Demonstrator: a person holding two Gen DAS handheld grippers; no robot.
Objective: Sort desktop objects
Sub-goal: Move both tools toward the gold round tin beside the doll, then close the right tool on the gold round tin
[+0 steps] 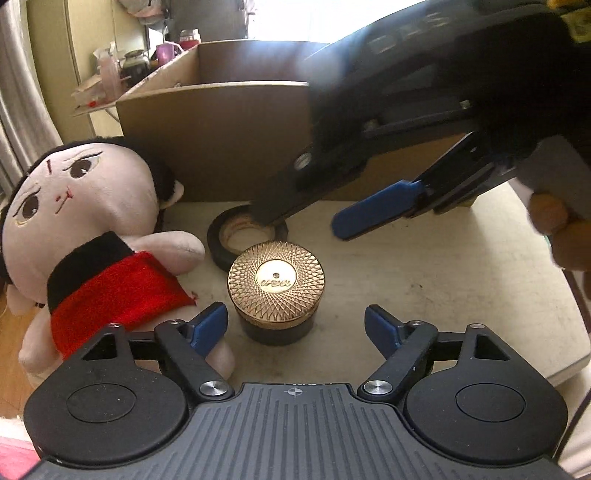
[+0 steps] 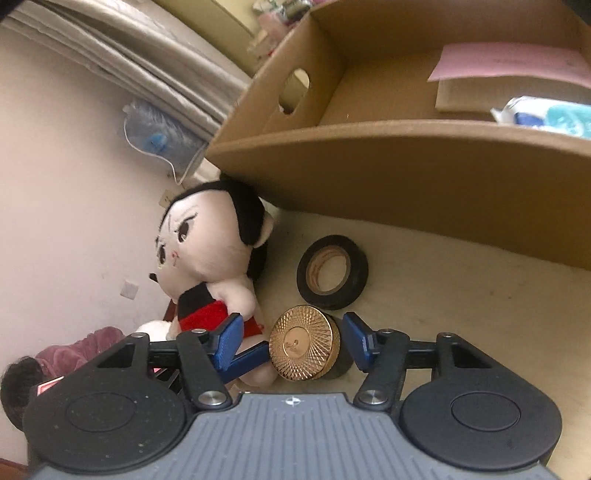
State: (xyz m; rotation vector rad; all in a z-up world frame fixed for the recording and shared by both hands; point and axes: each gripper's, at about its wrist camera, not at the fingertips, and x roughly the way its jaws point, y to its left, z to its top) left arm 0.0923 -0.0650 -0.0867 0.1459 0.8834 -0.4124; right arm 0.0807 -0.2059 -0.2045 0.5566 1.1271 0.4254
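one plush doll, one tape roll, one gold-lidded jar, one cardboard box (open-topped)

Soft daylight from a blown-out rear window, fisheye-bent edges, motion-blurred right gripper.

Pale wall, grey curtain, bright window

jar lid: shiny gold metal, engraved
doll: soft plush cloth
box: matt brown cardboard
tape roll: glossy black
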